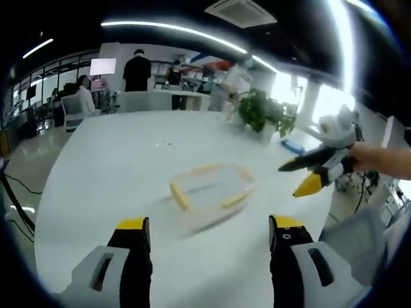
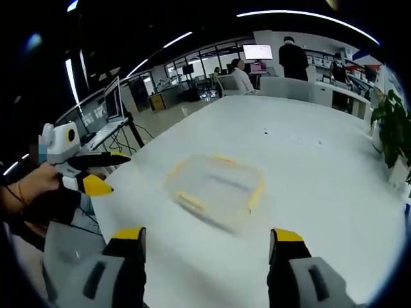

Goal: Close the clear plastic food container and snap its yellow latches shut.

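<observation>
Container point(image 1: 210, 193) of clear plastic sat on the white bench point(image 1: 115, 167), blurred in both views, its lid on top and its yellow latches point(image 1: 179, 196) showing along the rim. You could not tell from the blur whether those latches were snapped down.

You held your left tongs point(image 1: 209, 232) on the near side of the container, jaws spread wide and gripping nothing, yellow tips apart with the container just beyond the gap between them. In the left gripper view your right tongs point(image 1: 302, 176) came in from the right, held by your hand point(image 1: 379, 159), its black and yellow jaws parted and pointing toward the container without touching it.

From the right gripper view, your right tongs point(image 2: 207, 235) likewise stood wide open and empty, the container point(image 2: 218, 187) lying beyond the jaws on the bench point(image 2: 321, 173). Your left tongs point(image 2: 103, 173) entered there from the left, gripped in your hand point(image 2: 29, 186), jaws open.

A potted plant point(image 1: 263, 112) stood at the far right of the bench. Farther off, people point(image 1: 137, 69) stood and sat among desks and a lit monitor point(image 1: 103, 66).
</observation>
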Action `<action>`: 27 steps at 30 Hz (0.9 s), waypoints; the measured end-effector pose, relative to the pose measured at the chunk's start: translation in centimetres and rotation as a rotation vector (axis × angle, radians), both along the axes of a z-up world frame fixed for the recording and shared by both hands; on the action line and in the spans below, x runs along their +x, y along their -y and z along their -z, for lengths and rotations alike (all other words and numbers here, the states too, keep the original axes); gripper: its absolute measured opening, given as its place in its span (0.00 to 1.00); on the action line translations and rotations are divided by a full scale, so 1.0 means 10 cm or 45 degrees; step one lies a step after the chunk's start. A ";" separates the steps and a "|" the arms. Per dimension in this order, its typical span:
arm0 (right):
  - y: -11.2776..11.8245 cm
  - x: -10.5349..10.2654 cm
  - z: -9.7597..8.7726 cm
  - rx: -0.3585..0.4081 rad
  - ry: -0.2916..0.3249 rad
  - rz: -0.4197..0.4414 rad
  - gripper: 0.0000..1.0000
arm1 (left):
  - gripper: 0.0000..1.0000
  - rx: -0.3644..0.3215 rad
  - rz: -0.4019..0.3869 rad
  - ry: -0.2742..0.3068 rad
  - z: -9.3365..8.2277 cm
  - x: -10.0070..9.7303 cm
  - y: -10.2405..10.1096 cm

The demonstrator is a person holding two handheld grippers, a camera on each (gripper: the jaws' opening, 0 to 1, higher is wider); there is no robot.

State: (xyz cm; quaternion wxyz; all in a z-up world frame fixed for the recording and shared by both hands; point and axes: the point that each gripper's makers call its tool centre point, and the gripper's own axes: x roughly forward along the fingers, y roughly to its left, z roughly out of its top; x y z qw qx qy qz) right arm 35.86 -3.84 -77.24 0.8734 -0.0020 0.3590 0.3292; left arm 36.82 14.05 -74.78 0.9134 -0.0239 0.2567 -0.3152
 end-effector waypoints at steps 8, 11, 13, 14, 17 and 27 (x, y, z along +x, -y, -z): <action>0.09 -0.19 -0.02 0.025 0.014 0.041 0.79 | 0.73 -0.019 0.030 0.000 0.00 -0.17 0.04; 0.13 -0.25 -0.04 0.027 0.027 0.051 0.79 | 0.73 -0.005 0.015 0.009 0.01 -0.20 0.03; 0.14 -0.27 -0.05 0.038 0.030 0.060 0.79 | 0.72 0.008 -0.003 0.018 0.01 -0.21 0.00; 0.15 -0.29 -0.05 0.043 0.028 0.065 0.79 | 0.73 -0.001 -0.010 0.017 0.01 -0.21 -0.01; 0.19 -0.34 -0.02 0.049 0.019 0.080 0.79 | 0.74 -0.025 -0.009 0.011 0.01 -0.23 0.01; 0.27 -0.37 -0.15 0.180 0.010 0.153 0.79 | 0.73 -0.036 -0.055 -0.001 0.04 -0.20 -0.04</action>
